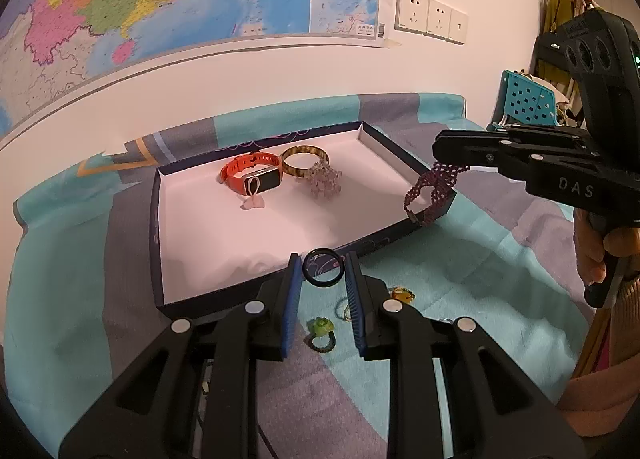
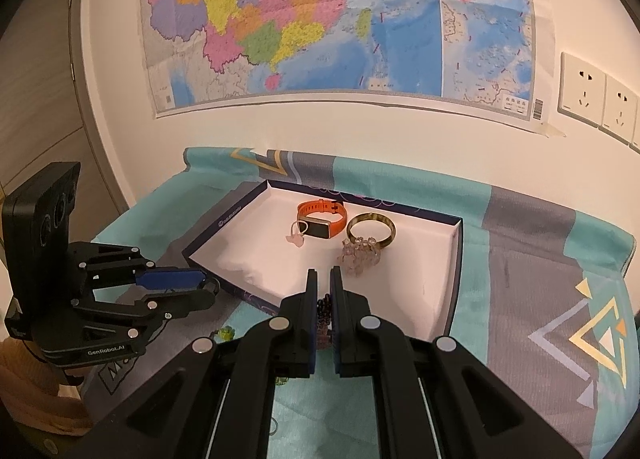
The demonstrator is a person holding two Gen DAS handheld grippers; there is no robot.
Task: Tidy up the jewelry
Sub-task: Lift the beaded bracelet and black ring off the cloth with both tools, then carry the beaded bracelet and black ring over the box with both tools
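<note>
A black ring [image 1: 323,268] is pinched between the blue pads of the left tongs [image 1: 323,279], just short of the near wall of the tray [image 1: 157,243]; a purple beaded bracelet [image 1: 430,191] is gripped by the right tongs [image 1: 440,157] and hangs over the tray's right-hand rim, its lower end draped against that rim. In the right wrist view the right tongs are nearly closed, with dark beads seen in the narrow gap.

The ring is held only at its outer edge, near the pad tips, so it could probably twist out or drop onto the cloth [image 1: 460,271] before the wall is cleared; a slight loosening would be enough. The bracelet is limp, and its dangling end could catch on the rim and be dragged outside the tray if it is released too early. A collision between the two tools is also judged possible, since both are converging on the same tray.

The left tongs are held low and roughly level, pointed toward the tray; the right tongs are held higher and reach in from the right, the handle being grasped by a hand [image 1: 600,255].

Inside the tray an orange watch [image 1: 252,175], an amber bangle [image 1: 304,159] and a pale bead cluster [image 1: 324,181] are already laid; a green ring [image 1: 321,333] and a yellow ring [image 1: 402,294] remain on the cloth.
</note>
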